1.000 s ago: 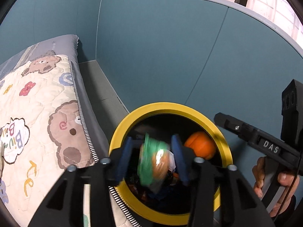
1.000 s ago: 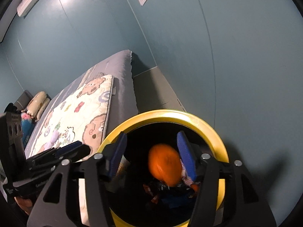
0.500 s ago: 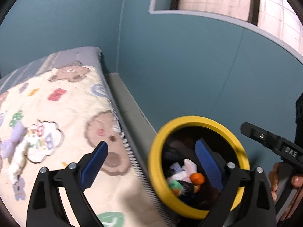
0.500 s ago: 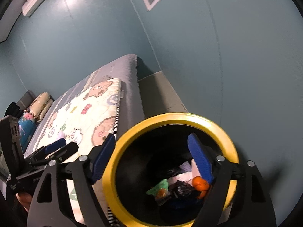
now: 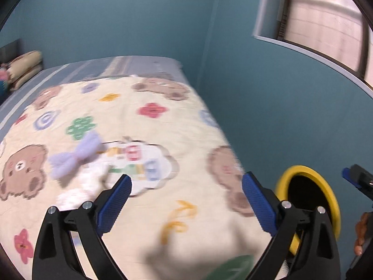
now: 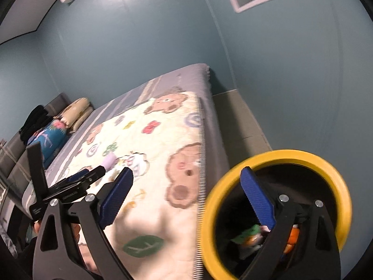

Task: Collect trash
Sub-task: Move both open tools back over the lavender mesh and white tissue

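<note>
A black bin with a yellow rim stands on the floor beside the bed; it also shows at the right of the left wrist view. Trash lies inside it: a green wrapper and an orange piece. My left gripper is open and empty over the quilt. A lilac bow-shaped scrap and white crumpled paper lie on the quilt ahead of it. My right gripper is open and empty, its right finger over the bin mouth.
The bed carries a cream quilt with bears and flowers. Pillows sit at its head. Teal walls close in on the right, with a narrow floor strip between bed and wall. A window is at the upper right.
Both grippers dropped their trash into the bin and opened. They have swung left, away from the bin and toward the bed; the left one now faces the quilt.
</note>
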`<state>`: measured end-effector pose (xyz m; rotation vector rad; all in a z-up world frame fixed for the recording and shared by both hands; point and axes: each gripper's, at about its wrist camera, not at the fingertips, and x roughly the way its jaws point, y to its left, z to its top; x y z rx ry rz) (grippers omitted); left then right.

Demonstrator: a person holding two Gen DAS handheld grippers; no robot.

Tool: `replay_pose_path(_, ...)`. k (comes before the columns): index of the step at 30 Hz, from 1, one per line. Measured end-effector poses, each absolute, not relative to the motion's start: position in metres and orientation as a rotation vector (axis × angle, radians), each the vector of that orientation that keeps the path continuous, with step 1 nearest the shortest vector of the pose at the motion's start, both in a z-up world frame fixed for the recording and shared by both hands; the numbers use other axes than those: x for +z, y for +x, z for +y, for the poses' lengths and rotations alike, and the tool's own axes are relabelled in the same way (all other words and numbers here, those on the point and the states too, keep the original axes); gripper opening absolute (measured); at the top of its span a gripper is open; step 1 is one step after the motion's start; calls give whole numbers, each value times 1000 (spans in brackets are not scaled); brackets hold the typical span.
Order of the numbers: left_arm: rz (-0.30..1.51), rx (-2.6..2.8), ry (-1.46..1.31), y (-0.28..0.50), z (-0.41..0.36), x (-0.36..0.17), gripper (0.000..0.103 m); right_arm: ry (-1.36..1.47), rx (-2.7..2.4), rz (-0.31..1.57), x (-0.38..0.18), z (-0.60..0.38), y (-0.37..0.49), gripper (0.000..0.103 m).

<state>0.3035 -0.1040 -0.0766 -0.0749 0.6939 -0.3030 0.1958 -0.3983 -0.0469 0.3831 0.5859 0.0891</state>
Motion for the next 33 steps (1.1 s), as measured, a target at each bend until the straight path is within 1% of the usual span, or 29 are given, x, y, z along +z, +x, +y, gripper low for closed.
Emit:
replay_pose_path(9,702,-116,-100,338,5,-95,92,327,218,630,-42,-313,240,90)
replay_pose_path(17,742,-29,-116,373,75,-123,92,306,328,725,-72,-229,289,90)
replay_pose_path(23,800,-16,-144,405,106,-150,92,273,403,799,-106,-165,329,90)
replay_pose_path(33,839,-49,-180,448,116,-175,92,183,464,907,-148,-90,383,88)
